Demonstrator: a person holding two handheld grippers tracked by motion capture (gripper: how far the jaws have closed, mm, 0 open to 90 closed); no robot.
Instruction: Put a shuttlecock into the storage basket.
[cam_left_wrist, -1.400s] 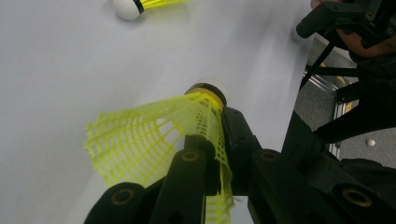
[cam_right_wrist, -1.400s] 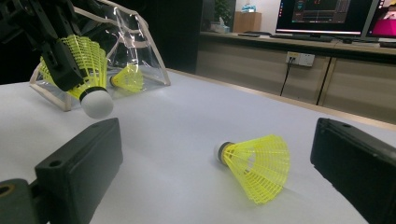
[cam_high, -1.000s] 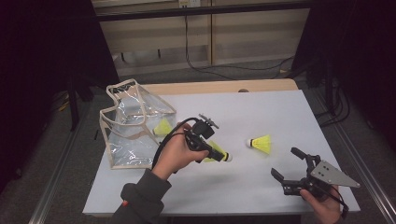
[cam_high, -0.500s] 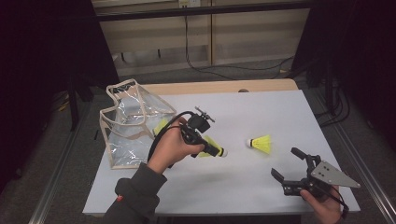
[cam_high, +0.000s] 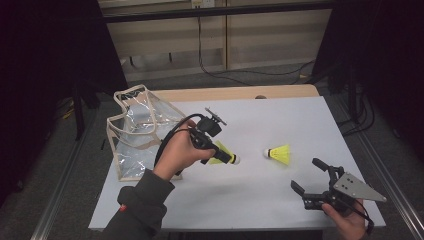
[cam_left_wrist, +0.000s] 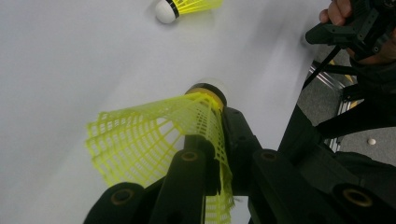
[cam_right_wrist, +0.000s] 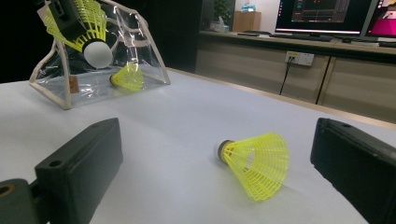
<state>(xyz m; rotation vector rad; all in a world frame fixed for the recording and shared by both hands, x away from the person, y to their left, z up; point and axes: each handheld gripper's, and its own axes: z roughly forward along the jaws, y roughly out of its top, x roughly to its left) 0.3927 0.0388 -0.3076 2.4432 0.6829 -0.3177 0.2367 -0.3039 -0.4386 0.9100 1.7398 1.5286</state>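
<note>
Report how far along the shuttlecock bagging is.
Done: one shuttlecock already lies inside the clear bag. In hand: the left tool is shut on a second shuttlecock, lifted off the table beside the bag. Left: a third shuttlecock lies on the table in front of the right tool, whose jaws stand open.

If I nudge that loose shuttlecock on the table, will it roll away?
Probably only in a curve: the shuttlecock lies on its side, cone-shaped, so it should pivot around its cork tip. Its open mesh skirt looks very light and springy, so even a gentle push from the right gripper may flick it.
</note>
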